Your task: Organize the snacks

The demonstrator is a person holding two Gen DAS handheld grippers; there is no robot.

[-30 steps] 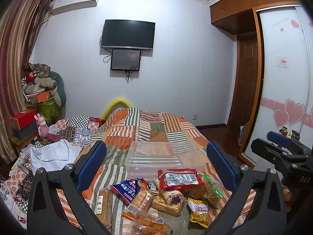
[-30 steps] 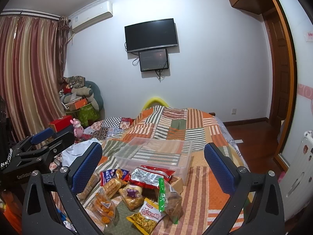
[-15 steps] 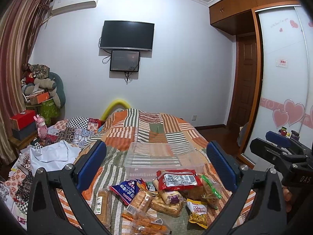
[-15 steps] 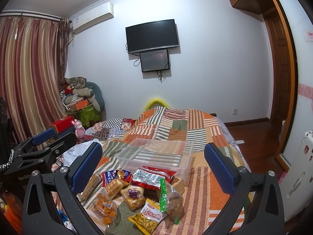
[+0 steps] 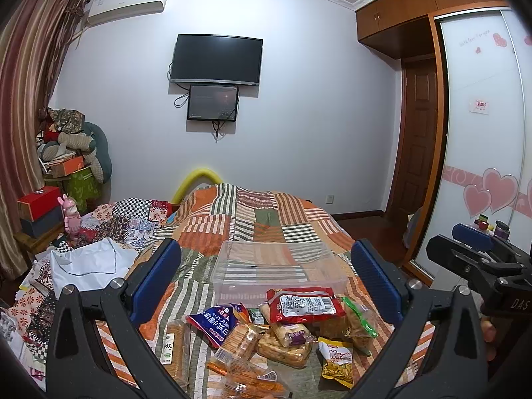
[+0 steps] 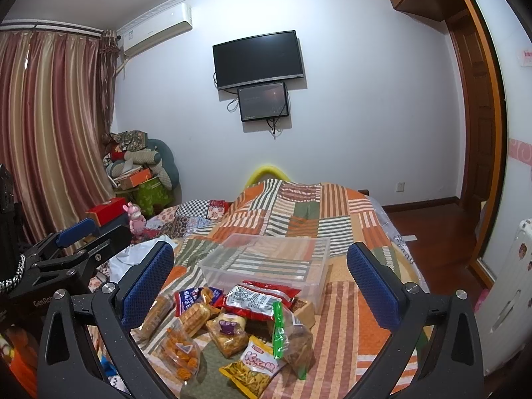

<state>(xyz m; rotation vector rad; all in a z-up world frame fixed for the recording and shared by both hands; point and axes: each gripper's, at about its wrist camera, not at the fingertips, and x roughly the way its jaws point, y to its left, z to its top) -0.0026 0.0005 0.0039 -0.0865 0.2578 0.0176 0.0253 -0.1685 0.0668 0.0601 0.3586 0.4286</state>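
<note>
A pile of snack packets lies on the patchwork bed: a red packet (image 5: 304, 304) on top, a blue packet (image 5: 216, 324), bread and biscuit packs (image 5: 239, 339), and a yellow chips bag (image 5: 335, 362). The same pile shows in the right wrist view, with the red packet (image 6: 259, 299) and the yellow bag (image 6: 252, 370). An empty clear plastic bin (image 5: 276, 267) (image 6: 266, 261) stands just behind the pile. My left gripper (image 5: 266, 282) is open and empty above the pile. My right gripper (image 6: 262, 279) is open and empty, also above the pile.
The bed's quilt (image 5: 266, 212) runs away to the far wall. White cloth (image 5: 89, 262) and cluttered fabrics lie at the left. Boxes and a pink toy (image 5: 71, 214) stand at the left edge. A wardrobe (image 5: 482, 166) is on the right.
Both grippers have drifted very slightly; the view has shifted a little. The snacks and bin have not moved.
</note>
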